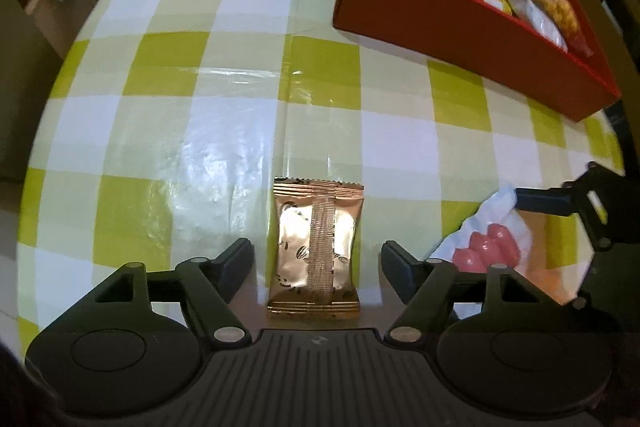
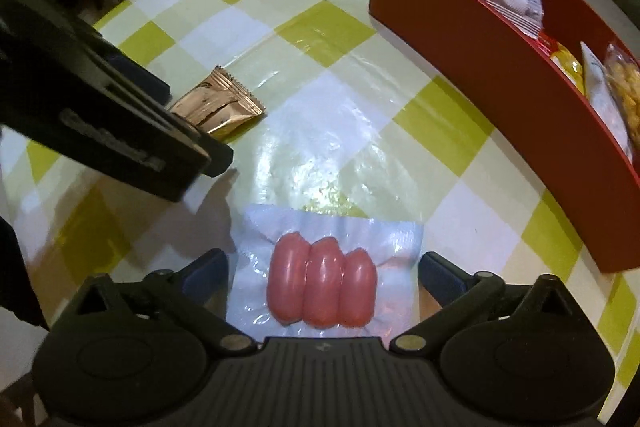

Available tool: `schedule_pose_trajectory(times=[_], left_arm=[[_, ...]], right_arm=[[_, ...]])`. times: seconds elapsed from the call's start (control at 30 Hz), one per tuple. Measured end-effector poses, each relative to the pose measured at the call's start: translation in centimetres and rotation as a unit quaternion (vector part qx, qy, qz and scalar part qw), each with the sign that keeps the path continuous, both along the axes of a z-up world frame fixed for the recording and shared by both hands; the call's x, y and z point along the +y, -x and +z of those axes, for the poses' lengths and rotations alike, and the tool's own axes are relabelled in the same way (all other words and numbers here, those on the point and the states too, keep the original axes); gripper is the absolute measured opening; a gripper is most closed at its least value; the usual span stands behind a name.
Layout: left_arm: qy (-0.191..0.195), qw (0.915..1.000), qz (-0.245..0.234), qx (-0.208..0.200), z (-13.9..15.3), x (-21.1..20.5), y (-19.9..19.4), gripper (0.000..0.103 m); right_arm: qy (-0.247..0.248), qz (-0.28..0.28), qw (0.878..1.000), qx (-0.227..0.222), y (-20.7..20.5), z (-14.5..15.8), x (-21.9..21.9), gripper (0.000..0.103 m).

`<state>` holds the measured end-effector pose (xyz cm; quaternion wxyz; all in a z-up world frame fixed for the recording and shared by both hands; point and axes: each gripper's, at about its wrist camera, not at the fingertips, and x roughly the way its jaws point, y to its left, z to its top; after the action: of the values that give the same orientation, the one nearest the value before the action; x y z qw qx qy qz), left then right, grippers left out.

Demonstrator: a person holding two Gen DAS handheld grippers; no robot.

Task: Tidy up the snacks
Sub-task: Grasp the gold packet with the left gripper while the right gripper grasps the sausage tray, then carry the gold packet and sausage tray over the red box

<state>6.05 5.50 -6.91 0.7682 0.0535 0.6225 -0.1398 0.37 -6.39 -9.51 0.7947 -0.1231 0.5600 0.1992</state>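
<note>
On the desk (image 1: 160,131), the gold packet (image 1: 315,247) lies between the spread left tongs (image 1: 316,267); the sausage pack (image 2: 324,283) lies between the spread right tongs (image 2: 324,273). Red box (image 2: 480,67) beyond.

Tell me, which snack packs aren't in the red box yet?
Two: the gold foil packet between the left claw, and the sausage pack between the right claw.

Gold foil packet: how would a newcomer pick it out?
On the green-checked tablecloth, outside the red tray, two snacks lie loose. The gold foil packet lies between the open left gripper's fingers; its neighbour is a clear sausage pack.
</note>
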Motion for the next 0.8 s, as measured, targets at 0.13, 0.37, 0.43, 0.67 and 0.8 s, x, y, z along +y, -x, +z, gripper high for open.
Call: schedule_pose_trajectory(times=[0.13, 0.37, 0.43, 0.67, 0.8], left_arm=[[-0.043, 0.9987, -0.006, -0.028, 0.1, -0.7, 1.0, 0.057], [-0.024, 0.9994, 0.012, -0.023, 1.0, -1.0, 1.4, 0.048], [-0.016, 0.9993, 0.01, -0.032, 1.6, -1.5, 1.5, 0.048], [0.014, 0.998, 0.015, -0.06, 3.9, -2.9, 1.1, 0.048], [0.029, 0.9953, 0.013, -0.092, 5.8, -4.1, 0.6, 0.048]], right_arm=[[0.003, -0.009, 1.0, -0.002, 1.2, 0.6, -0.9, 0.099], [-0.023, -0.054, 0.998, -0.022, 2.0, 3.5, -3.2, 0.094], [-0.028, -0.07, 0.997, -0.03, 2.0, 4.1, -4.0, 0.094], [-0.062, -0.131, 0.987, -0.077, 1.7, 7.3, -7.1, 0.094], [-0.083, -0.165, 0.977, -0.106, 1.3, 9.3, -9.2, 0.094]])
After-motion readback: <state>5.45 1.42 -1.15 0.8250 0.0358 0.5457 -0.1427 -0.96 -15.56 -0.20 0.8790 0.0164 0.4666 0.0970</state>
